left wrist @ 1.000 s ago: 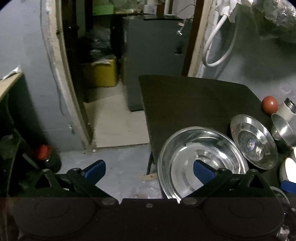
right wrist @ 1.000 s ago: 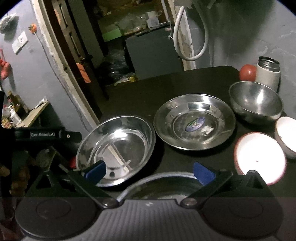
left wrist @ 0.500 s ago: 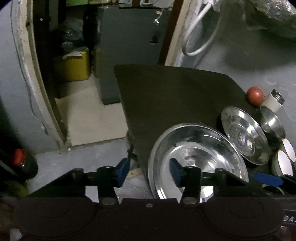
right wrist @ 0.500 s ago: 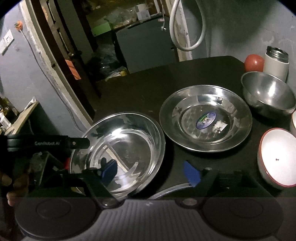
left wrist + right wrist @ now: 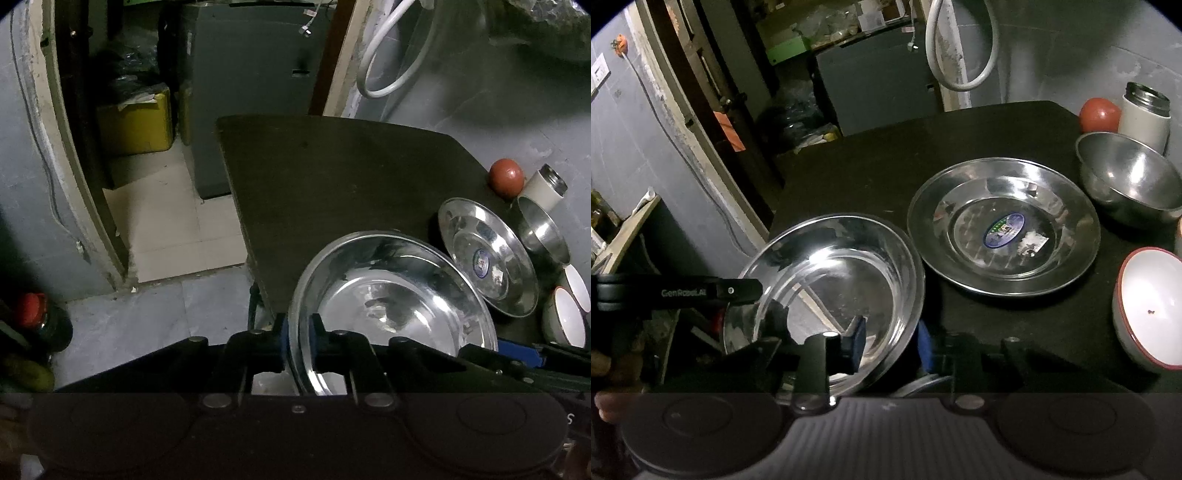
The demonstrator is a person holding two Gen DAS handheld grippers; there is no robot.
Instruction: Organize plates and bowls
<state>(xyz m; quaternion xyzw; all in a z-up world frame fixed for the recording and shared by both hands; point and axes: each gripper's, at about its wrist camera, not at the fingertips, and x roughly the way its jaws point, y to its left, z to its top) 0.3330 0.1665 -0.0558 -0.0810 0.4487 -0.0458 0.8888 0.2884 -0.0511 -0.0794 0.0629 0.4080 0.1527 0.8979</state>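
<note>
Left tongs (image 5: 297, 343) are pinching the near-left rim of the big steel basin (image 5: 391, 310), one pad inside the wall & one outside. Right tongs (image 5: 890, 341) are clamped on the same basin (image 5: 834, 291) at its near-right rim, so both sets are gripping it from opposite sides. Basin sits at the front-left corner of the dark desk (image 5: 960, 147), rim hanging a bit past the edge afaict. Just to its right is a steel plate (image 5: 1004, 229) w/ a blue sticker in the middle, nearly touching the basin. Further right there's a steel bowl (image 5: 1130, 181), a white bowl w/ red rim (image 5: 1148, 306), a white flask (image 5: 1145, 110) & a red ball (image 5: 1099, 114) by the wall
</note>
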